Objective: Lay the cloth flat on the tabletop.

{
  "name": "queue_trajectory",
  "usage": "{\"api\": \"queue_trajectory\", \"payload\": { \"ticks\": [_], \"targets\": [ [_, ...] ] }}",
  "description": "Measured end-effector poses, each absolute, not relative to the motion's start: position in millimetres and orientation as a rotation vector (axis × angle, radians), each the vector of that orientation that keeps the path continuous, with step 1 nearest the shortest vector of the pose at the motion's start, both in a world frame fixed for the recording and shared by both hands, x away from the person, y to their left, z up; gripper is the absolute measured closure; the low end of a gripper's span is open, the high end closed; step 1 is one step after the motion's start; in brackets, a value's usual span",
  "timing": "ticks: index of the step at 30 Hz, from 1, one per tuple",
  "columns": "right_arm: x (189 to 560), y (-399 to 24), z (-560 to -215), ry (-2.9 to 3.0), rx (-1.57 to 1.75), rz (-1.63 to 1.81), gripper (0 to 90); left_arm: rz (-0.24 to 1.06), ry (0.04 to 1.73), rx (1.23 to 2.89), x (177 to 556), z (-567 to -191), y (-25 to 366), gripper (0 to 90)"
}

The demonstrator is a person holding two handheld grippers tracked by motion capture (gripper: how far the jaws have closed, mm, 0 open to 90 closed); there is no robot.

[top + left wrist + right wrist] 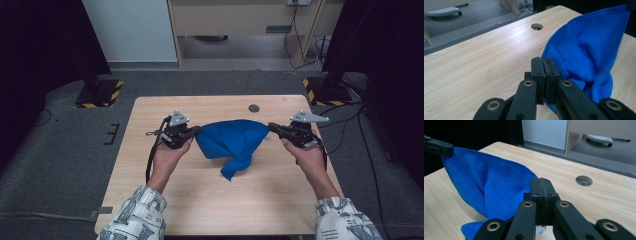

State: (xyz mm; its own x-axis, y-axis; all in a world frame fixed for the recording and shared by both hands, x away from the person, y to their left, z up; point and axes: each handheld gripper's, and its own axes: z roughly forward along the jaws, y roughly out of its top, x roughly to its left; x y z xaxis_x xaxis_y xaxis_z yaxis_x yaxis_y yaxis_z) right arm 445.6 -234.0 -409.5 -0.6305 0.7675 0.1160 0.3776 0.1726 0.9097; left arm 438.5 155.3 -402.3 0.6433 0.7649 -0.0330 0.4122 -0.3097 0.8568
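Nearest, the person's patterned sleeves [137,212] are cut off by the lower edge. Beyond them the left gripper [196,131] and right gripper [271,126] each pinch a top corner of the blue cloth [232,141] — jaws clamped tight — holding it stretched above the table [150,112], its lower tip drooping toward the wood. Whether that tip touches is unclear; farther back lies a round cable hole [254,108].

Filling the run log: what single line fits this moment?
left tool: shut on blue microfibre cloth | right tool: shut on cloth | cloth: stretched, tail hanging
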Motion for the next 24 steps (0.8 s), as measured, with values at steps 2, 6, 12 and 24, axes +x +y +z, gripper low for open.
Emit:
{"api": "queue_trajectory", "payload": {
  "ticks": [2,6,12,24],
  "targets": [
    [444.9,-235.8,-406.5,2.083,1.083,1.446,90.0,0.483,0.925,1.937,438.3,-400.3,155.5,88.2],
    [444.3,-237.7,-402.3,2.079,1.079,1.448,90.0,0.492,0.913,1.936,436.9,-395.4,156.0,88.1],
    [443.0,-238.6,-394.7,2.074,1.07,1.449,90.0,0.506,0.896,1.919,432.5,-384.6,157.9,88.1],
    [434.7,-244.9,-374.0,2.051,1.035,1.465,90.0,0.552,0.858,1.895,420.1,-355.8,163.6,88.2]
  ]
}}
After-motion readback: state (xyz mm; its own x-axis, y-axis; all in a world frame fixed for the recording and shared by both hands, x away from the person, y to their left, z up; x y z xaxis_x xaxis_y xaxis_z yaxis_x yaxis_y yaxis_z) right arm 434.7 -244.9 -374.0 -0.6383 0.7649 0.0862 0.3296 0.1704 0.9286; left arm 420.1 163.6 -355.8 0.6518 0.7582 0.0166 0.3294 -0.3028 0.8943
